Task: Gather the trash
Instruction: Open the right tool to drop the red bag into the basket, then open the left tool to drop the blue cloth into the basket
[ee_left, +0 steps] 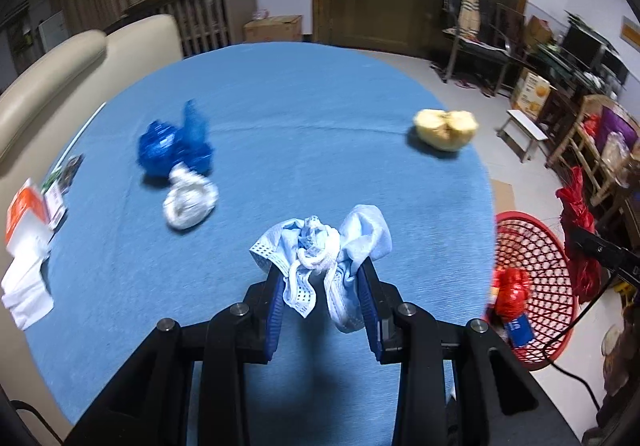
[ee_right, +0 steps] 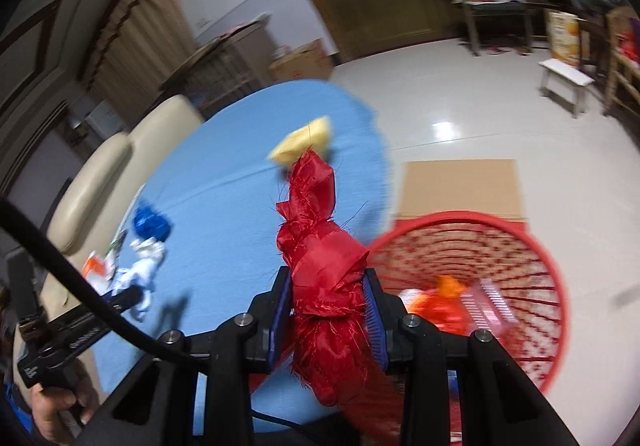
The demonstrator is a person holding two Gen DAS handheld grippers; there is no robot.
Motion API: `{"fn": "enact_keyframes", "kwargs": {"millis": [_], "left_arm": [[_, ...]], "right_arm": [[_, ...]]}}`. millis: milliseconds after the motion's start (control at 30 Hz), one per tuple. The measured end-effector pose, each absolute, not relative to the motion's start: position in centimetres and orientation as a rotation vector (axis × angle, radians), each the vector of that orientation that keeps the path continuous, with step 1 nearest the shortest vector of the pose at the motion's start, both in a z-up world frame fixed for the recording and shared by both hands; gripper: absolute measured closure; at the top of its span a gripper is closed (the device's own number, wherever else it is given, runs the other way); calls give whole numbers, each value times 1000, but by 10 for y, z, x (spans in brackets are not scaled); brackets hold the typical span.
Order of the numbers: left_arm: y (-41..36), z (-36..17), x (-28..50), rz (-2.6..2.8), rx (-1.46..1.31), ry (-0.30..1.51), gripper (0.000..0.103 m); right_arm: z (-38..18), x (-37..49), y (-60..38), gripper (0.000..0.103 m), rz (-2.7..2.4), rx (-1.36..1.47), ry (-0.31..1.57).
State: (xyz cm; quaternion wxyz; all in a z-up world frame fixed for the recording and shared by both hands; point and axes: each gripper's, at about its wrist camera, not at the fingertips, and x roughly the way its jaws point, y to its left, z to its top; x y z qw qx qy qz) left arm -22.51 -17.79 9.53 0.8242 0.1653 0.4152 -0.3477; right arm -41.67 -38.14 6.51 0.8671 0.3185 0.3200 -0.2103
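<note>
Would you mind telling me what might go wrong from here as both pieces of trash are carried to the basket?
The red cloth hangs long below the right gripper, so it may snag on the red basket rim. The face mask sits loosely bunched in the left gripper; it may slip out over the blue table.

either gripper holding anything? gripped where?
Left gripper: crumpled face mask, pinched at its lower folds. Right gripper: red cloth, clamped around its middle.
</note>
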Motion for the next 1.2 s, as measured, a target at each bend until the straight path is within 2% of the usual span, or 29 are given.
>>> {"fn": "enact_keyframes", "kwargs": {"millis": [233,333,367,400,433,467,1067,1167,1200], "left_arm": [[-213,105,-252,-840,377,848,67],[-226,107,-263,-876,393,837,67],[-230,108,-267,-888,399,835,67],[-233,109,-270,-898,403,832,67],[-237,109,-274,-908,409,827,67],[-239,110,-278,-914,415,824,67],[-305,97,-345,-1112,504,851,67],[-317,88,-355,-1155,521,882,64],[-320,83,-357,-1166,528,900,60]], "right_arm": [[56,-464,-419,66,-590,694,693],[47,-473,-428,63,-628,701,727],[43,-473,-431,49,-638,704,752],[36,-472,-433,27,-647,708,787],[32,-472,-435,21,-657,708,807],[30,-474,-435,20,-668,706,806],[72,-520,-445,20,-748,743,602],[75,-529,-448,20,-763,748,592],[75,-531,-449,20,-767,749,590]]}}
